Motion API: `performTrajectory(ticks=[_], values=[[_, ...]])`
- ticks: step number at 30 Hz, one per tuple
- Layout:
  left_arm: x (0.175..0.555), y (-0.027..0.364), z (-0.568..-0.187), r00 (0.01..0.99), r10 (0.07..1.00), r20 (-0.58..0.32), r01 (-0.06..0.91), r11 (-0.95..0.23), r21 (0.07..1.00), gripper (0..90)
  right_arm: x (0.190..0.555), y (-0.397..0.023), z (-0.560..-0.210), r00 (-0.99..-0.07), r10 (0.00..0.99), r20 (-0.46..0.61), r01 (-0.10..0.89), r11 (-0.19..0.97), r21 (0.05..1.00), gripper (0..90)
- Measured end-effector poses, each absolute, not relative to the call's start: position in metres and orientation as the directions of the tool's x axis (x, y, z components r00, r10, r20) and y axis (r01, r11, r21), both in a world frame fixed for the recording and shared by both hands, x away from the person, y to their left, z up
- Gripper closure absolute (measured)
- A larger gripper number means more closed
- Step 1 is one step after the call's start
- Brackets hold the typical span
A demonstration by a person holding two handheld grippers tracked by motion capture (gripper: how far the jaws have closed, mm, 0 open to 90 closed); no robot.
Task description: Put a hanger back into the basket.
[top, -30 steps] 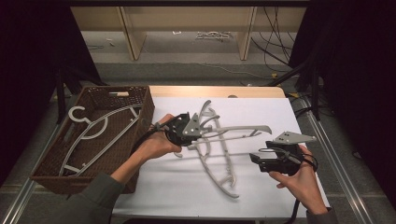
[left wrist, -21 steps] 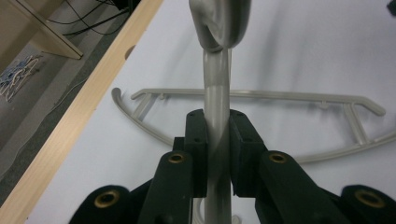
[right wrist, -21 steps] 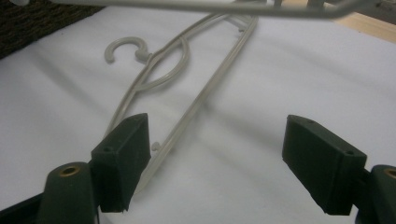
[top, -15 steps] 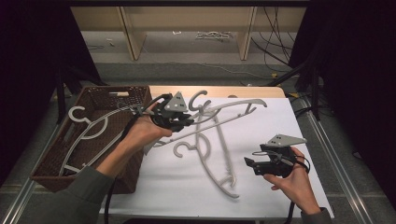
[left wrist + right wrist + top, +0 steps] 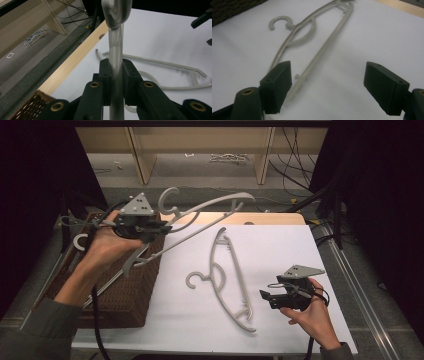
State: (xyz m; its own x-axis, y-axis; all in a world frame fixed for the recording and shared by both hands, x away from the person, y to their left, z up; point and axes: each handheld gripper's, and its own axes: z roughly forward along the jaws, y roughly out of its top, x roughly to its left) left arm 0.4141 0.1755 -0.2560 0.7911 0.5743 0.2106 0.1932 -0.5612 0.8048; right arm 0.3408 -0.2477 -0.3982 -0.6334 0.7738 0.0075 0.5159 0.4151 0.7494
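Above the table's left edge, over the basket [image 5: 125,290]: left gripper [image 5: 150,229] clamped on a grey hanger [image 5: 210,210] whose long arm may snag the basket rim and twist loose; right gripper [image 5: 267,298], jaws apart, beside the second hanger [image 5: 227,270] at table centre.

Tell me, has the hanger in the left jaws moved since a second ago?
Yes. The held hanger has gone up and leftward off the white table, toward the wicker basket.
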Motion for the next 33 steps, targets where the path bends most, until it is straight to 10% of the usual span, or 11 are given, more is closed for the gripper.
performTrajectory(ticks=[33], values=[[0.396,0.346,-0.309,0.568,0.815,0.116,0.390,-0.390,0.834,79.9,0.343,-0.241,-0.405,-0.634,0.773,-0.009,0.489,0.410,0.770,22.5]])
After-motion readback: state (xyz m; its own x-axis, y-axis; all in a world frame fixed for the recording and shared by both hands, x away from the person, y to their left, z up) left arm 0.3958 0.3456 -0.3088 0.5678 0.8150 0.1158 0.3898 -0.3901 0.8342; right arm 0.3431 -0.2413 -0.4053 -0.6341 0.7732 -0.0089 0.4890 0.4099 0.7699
